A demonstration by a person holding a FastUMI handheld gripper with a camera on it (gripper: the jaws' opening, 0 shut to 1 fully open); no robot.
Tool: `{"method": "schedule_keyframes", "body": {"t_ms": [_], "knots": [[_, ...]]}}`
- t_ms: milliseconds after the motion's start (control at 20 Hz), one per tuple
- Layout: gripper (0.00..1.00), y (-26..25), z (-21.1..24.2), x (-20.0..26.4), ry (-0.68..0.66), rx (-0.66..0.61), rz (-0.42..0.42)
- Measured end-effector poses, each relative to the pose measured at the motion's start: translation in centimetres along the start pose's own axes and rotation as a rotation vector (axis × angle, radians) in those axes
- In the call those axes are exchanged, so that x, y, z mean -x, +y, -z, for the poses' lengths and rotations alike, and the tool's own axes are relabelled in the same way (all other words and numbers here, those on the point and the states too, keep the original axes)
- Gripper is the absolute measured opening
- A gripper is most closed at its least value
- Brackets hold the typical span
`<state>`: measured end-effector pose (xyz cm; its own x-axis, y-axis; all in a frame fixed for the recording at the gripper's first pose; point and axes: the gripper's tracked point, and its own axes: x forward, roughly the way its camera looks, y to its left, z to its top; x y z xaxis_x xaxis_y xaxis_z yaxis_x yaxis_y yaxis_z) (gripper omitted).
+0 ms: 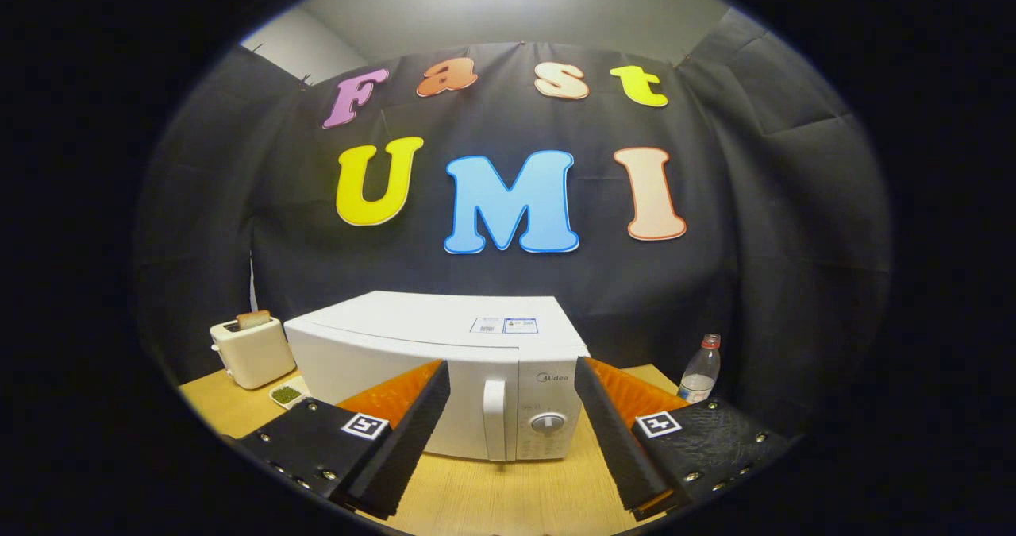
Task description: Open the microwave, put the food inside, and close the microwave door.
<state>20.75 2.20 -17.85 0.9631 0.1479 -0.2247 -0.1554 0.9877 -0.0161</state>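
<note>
Shut microwave [429, 361] facing spread claw [512, 393]

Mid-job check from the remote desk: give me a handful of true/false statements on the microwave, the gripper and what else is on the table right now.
1. The microwave door is shut. True.
2. The hand-held gripper is clamped on the door handle. False: its fingers are spread open, with the handle beyond and between them, untouched.
3. A toaster with a slice of bread in it stands beside the microwave. True.
4. The bottle lies on its side atop the microwave. False: it stands upright on the table, on the side opposite the toaster.
5. A small dish of green food sits in front of the toaster. True.
</note>
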Motion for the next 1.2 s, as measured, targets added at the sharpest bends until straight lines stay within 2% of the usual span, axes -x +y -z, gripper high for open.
{"method": "schedule_keyframes", "body": {"t_ms": [450, 550, 800, 850, 900, 950, 1000, 1100, 1150, 1200], "knots": [[0.96, 0.1, 7.1, -6.0, 0.153, -0.025, -0.016], [0.86, 0.2, 8.7, -6.9, 0.195, -0.046, -0.023], [0.79, 1.0, 11.4, -8.0, 0.276, -0.098, -0.057], [0.73, 1.5, 11.5, -8.1, 0.283, -0.107, -0.059], [0.61, 1.8, 11.7, -8.3, 0.283, -0.107, -0.069], [0.57, 2.1, 11.5, -8.3, 0.279, -0.096, -0.074], [0.44, 2.5, 11.4, -8.3, 0.273, -0.077, -0.082], [0.29, 2.5, 11.5, -8.7, 0.274, -0.027, -0.058], [0.29, 2.4, 11.5, -8.6, 0.277, -0.026, -0.053], [0.23, 2.3, 11.4, -8.4, 0.280, -0.029, -0.052]]}}
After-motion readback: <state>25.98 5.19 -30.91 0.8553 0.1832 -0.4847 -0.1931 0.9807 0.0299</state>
